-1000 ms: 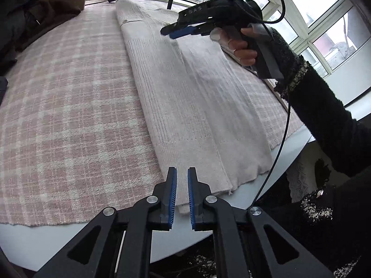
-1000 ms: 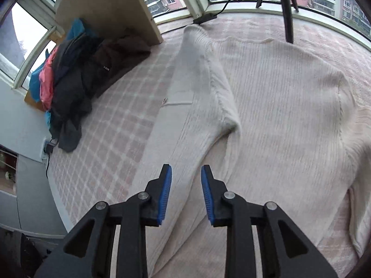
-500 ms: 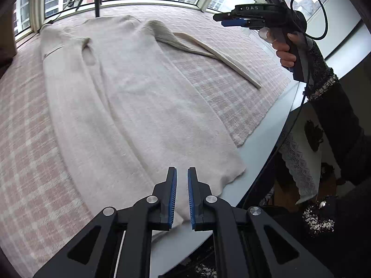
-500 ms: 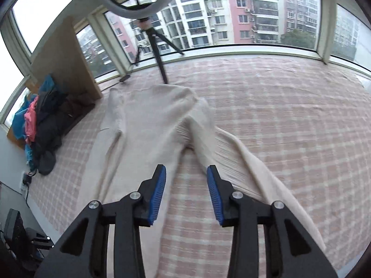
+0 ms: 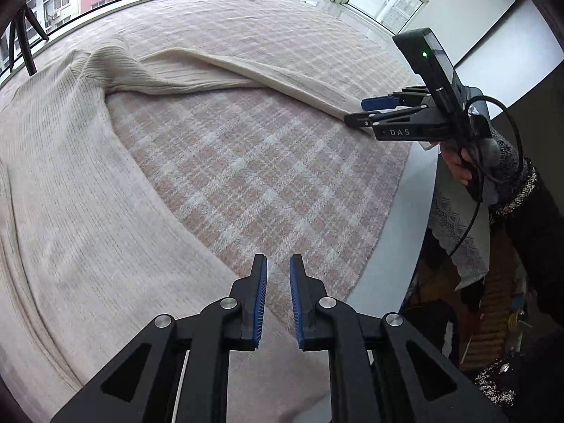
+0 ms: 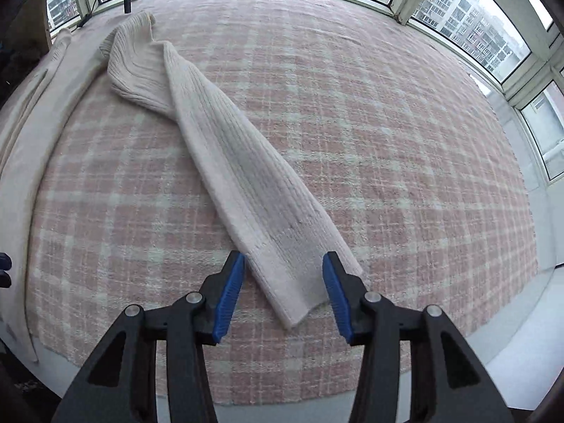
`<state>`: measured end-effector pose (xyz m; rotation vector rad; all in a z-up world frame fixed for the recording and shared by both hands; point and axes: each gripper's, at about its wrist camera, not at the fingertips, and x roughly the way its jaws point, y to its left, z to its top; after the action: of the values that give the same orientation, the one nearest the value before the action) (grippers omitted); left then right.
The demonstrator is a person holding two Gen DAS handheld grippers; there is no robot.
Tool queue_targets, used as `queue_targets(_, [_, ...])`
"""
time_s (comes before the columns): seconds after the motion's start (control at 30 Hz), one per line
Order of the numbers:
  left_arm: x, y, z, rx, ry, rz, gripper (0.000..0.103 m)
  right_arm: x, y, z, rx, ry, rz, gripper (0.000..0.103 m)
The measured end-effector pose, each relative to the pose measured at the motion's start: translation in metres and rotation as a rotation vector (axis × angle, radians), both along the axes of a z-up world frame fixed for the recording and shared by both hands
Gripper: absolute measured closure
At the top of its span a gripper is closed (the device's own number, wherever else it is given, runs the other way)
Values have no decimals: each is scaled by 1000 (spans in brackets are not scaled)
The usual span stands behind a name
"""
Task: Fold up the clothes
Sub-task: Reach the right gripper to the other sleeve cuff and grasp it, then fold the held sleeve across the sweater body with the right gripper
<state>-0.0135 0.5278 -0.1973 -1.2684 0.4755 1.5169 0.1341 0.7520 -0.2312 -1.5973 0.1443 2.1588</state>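
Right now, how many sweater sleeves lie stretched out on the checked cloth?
1: the cream ribbed knit sleeve runs diagonally toward the right claw, cuff between its opening jaws. Another may be hidden.

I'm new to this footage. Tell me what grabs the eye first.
A cream knit sweater lies spread on a pink plaid blanket, one long sleeve stretched out toward the near edge. The right gripper, jaws opening, straddles the sleeve's cuff without pinching it. The left gripper hovers narrowly open over the sweater's hem.

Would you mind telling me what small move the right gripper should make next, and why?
Probably lower the right gripper and close on the sleeve cuff. Its jaws are opening, the cuff lies flat between them on the plaid cloth, unpinched, and the sleeve stretches away from the sweater body.
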Motion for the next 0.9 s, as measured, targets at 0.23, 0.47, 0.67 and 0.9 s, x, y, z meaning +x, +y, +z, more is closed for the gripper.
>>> queue_targets(0.23, [-31, -1, -5, -44, 20, 93, 89, 10, 22, 1, -115, 80, 70, 91])
queue_targets(0.47, [-36, -29, -9, -53, -13, 159, 89, 46, 63, 67, -445, 323, -10, 94])
queue_targets(0.67, [-37, -64, 0, -13, -42, 241, 89, 44, 8, 119, -726, 511, 53, 97])
queue_targets(0.9, [-33, -107, 8, 32, -87, 345, 89, -36, -172, 85, -1018, 216, 470, 95])
